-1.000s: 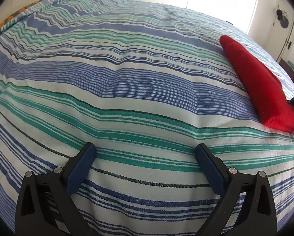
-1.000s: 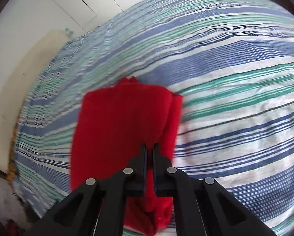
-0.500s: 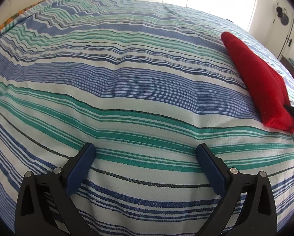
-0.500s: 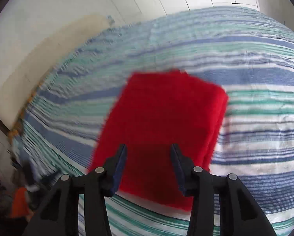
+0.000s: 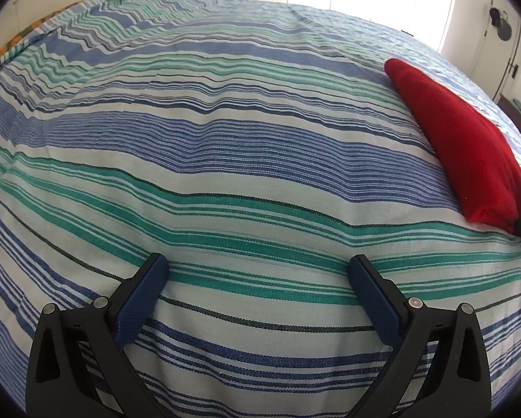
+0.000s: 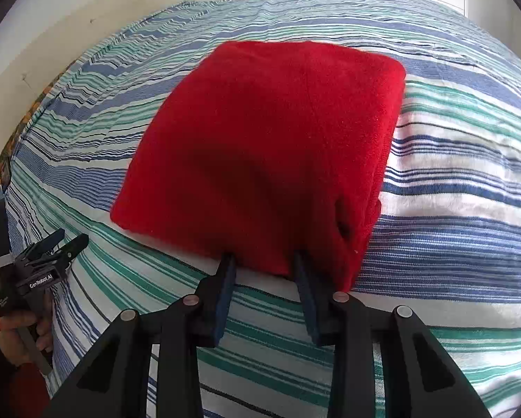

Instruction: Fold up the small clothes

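Two blue-padded fingers of the right gripper [image 6: 264, 261] are set apart at the near edge of the folded red fleece garment [image 6: 260, 146], apparently touching it without clamping, perhaps to square the fold. Left gripper [image 5: 258, 271] is held wide open and empty, well apart from the garment, which is laid flat on the blue-and-green striped bedspread [image 5: 190, 146].

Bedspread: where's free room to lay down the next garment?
The striped bedspread is bare from the folded red garment leftward to the bed's left edge, including ahead of the open left gripper. Crowded only at the garment's near edge, where the right gripper sits, jaws open.
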`<state>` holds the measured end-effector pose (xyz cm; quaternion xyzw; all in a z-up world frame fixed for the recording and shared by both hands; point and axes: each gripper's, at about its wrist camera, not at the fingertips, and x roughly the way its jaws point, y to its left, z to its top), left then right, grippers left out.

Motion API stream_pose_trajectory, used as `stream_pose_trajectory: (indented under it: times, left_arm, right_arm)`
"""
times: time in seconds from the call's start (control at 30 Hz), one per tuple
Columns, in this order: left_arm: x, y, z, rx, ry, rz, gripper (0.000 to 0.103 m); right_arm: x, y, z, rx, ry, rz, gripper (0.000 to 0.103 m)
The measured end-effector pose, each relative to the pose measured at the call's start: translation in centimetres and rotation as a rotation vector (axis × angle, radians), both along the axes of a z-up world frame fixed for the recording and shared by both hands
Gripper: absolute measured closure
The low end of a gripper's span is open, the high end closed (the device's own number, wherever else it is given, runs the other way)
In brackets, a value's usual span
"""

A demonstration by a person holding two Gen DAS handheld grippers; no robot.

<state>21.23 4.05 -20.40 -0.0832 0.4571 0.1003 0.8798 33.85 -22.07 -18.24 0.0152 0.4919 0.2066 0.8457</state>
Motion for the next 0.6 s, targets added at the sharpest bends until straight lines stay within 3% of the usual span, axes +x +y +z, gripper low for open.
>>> stream_pose_trajectory:
  times: [0.13, 0.27, 0.33, 0.43, 0.53, 0.6]
  left_arm:
    - [0.6, 0.1, 1.7, -0.002, 0.068, -0.005, 0.003]
    - [3.0, -0.8, 6.8, -0.215, -0.057, -0.083, 0.003]
    - [5.9, -2.6, 8.5, -0.277, -0.079, -0.158, 0.002]
    - [10.5, -5.7, 7.3, -0.345, 0.012, -0.255, 0.002]
    - [12.8, -7.4, 4.5, -0.289, 0.105, -0.26, 0.003]
    - [13.3, -7.7, 3.1, -0.342, 0.142, -0.261, 0.003]
  right_arm:
    - [-1.1, -1.7, 3.2, 0.087, -0.019, -0.031, 0.054]
    - [-0.9, -5.8, 5.8, 0.168, -0.072, -0.087, 0.031]
    - [1.3, -7.8, 6.2, 0.232, -0.048, -0.151, 0.029]
    - [5.5, -10.1, 5.1, 0.4, 0.033, -0.215, 0.028]
    - [9.5, -10.5, 3.1, 0.427, 0.066, -0.296, 0.028]
    - [11.6, -10.5, 1.5, 0.456, 0.105, -0.329, 0.028]
